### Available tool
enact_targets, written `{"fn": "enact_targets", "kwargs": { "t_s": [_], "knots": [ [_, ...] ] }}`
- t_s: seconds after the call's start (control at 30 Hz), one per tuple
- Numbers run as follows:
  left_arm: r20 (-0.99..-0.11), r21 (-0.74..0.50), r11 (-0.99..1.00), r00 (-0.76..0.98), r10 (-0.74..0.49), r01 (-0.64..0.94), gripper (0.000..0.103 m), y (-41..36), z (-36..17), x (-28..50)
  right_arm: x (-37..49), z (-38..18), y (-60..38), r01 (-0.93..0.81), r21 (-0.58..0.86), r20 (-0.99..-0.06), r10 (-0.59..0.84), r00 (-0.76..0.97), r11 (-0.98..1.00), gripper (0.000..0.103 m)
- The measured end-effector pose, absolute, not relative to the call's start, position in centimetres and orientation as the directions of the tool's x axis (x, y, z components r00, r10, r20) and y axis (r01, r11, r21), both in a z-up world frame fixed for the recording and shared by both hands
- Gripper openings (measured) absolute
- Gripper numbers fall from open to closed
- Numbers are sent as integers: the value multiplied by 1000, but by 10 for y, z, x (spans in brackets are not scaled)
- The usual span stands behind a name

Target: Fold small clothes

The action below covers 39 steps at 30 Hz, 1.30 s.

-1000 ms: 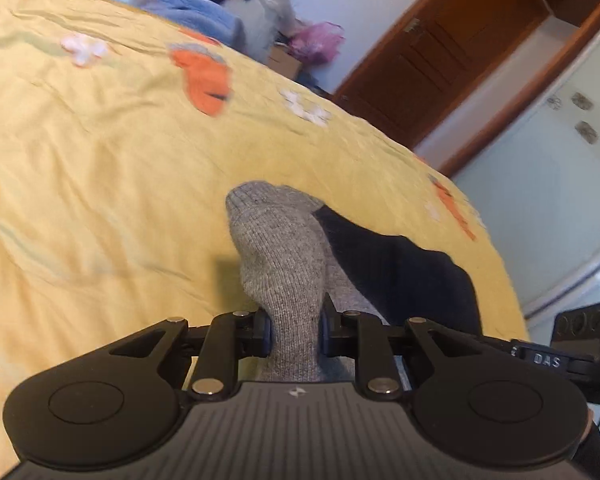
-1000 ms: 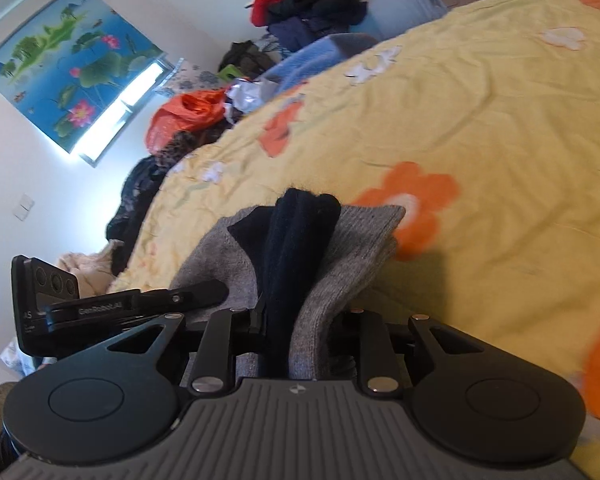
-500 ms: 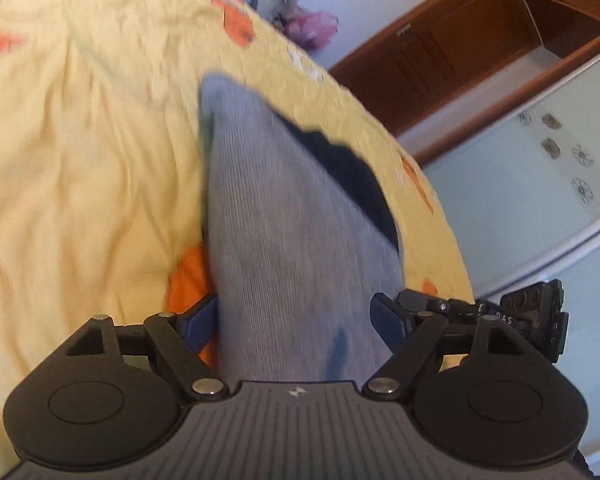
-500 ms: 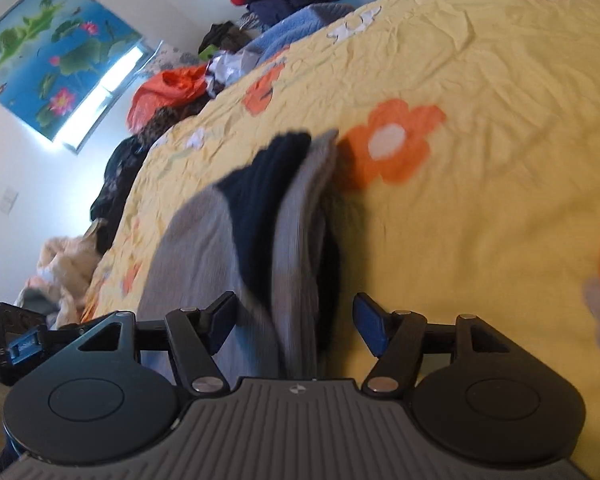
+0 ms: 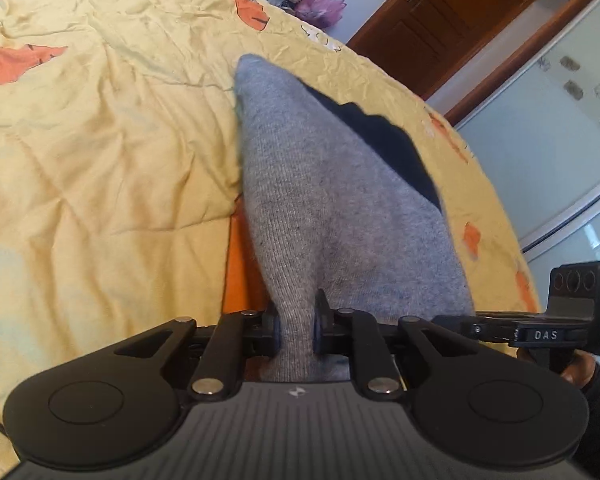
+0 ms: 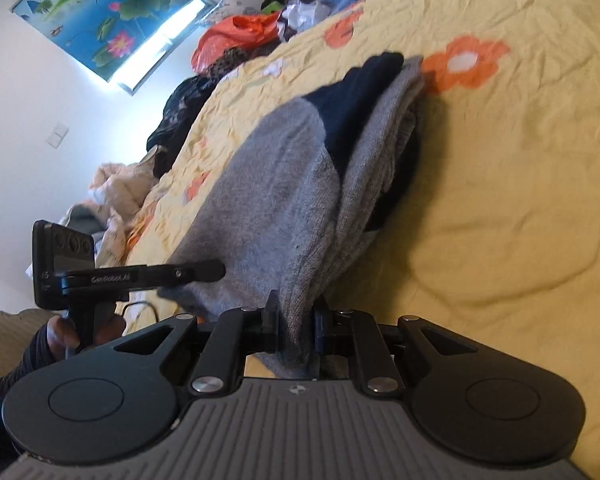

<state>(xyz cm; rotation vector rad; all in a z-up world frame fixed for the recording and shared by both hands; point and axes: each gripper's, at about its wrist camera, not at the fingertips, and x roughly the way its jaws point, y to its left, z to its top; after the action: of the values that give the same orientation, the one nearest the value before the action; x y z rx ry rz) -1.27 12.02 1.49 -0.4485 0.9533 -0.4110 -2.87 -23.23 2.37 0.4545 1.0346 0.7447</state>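
Lying stretched on the yellow flowered bedsheet (image 5: 100, 152), one grey knit garment (image 5: 340, 216) with a navy blue panel (image 5: 384, 144) is gripped at its near edge by two tools. The left hand-held gripper (image 5: 296, 330) has just been closing, and its two pads now pinch a bunched fold of the grey knit between them. In the right wrist view the right hand-held gripper (image 6: 296, 322) has likewise just been closing, and it too is pressed onto a gathered ridge of the same garment (image 6: 268, 208), whose navy section (image 6: 356, 96) runs away toward the far end. The cloth appears folded along its length, with a second grey layer and a dark edge showing beneath on the right side.

Each view catches the other tool off to the side: the right one at the right edge of the left wrist view, and the left one at the left of the right wrist view, with a person's hand (image 6: 60, 334) in a dark sleeve wrapped around its handle.

Behind the bed, one pile of mixed clothes (image 6: 236, 36) sits against the wall, one lotus-print blind (image 6: 108, 12) hangs over a bright window, and one brown wooden door (image 5: 452, 12) stands on the opposite side.
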Motion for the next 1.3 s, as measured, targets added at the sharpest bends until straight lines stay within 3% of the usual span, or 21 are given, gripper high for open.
{"fn": "enact_targets", "kwargs": {
  "t_s": [0.07, 0.13, 0.17, 0.2, 0.27, 0.37, 0.53, 0.63, 0.83, 0.93, 1.0, 1.03, 1.1, 1.3],
  "knots": [
    [-683, -475, 865, 553, -477, 159, 23, 115, 25, -22, -29, 14, -237, -286, 689, -587, 744, 320, 666, 30],
    [-676, -284, 922, 627, -388, 264, 29, 99, 47, -44, -30, 19, -249, -240, 719, -563, 749, 350, 653, 43],
    [-659, -165, 933, 668, -345, 320, 38, 90, 55, -57, -33, 26, -257, -233, 724, -545, 745, 384, 649, 45],
    [-635, -40, 928, 708, -310, 370, 59, 80, 59, -72, -36, 32, -266, -225, 738, -517, 747, 417, 636, 47],
    [-587, 150, 881, 758, -286, 449, 81, 63, 61, -94, -39, 42, -282, -209, 777, -460, 762, 456, 594, 47],
    [-578, 291, 809, 768, -277, 511, 81, 40, 51, -103, -37, 50, -287, -205, 803, -427, 781, 457, 559, 47],
    [-521, 460, 739, 823, -224, 492, 80, 17, 38, -101, -34, 45, -261, -209, 777, -481, 775, 411, 593, 47],
    [-539, 462, 725, 811, -228, 511, 73, 14, 31, -93, -37, 41, -256, -204, 754, -515, 755, 405, 624, 47],
    [-566, 457, 711, 791, -231, 535, 72, 16, 22, -88, -42, 40, -267, -176, 751, -520, 734, 438, 637, 47],
    [-596, 427, 709, 764, -245, 561, 49, 17, 18, -84, -43, 35, -263, -178, 742, -540, 734, 412, 646, 47],
    [-611, 396, 725, 751, -251, 564, 19, 18, 16, -80, -43, 31, -252, -196, 732, -559, 740, 375, 653, 47],
    [-610, 388, 737, 754, -244, 553, 12, 20, 16, -77, -43, 29, -247, -202, 722, -572, 735, 364, 662, 36],
    [-611, 376, 758, 757, -230, 534, 6, 26, 21, -75, -43, 25, -239, -209, 700, -601, 722, 344, 683, 20],
    [-628, 351, 771, 744, -227, 531, 5, 49, 27, -83, -63, 43, -231, -312, 679, -582, 747, 321, 664, 19]
  ]
}}
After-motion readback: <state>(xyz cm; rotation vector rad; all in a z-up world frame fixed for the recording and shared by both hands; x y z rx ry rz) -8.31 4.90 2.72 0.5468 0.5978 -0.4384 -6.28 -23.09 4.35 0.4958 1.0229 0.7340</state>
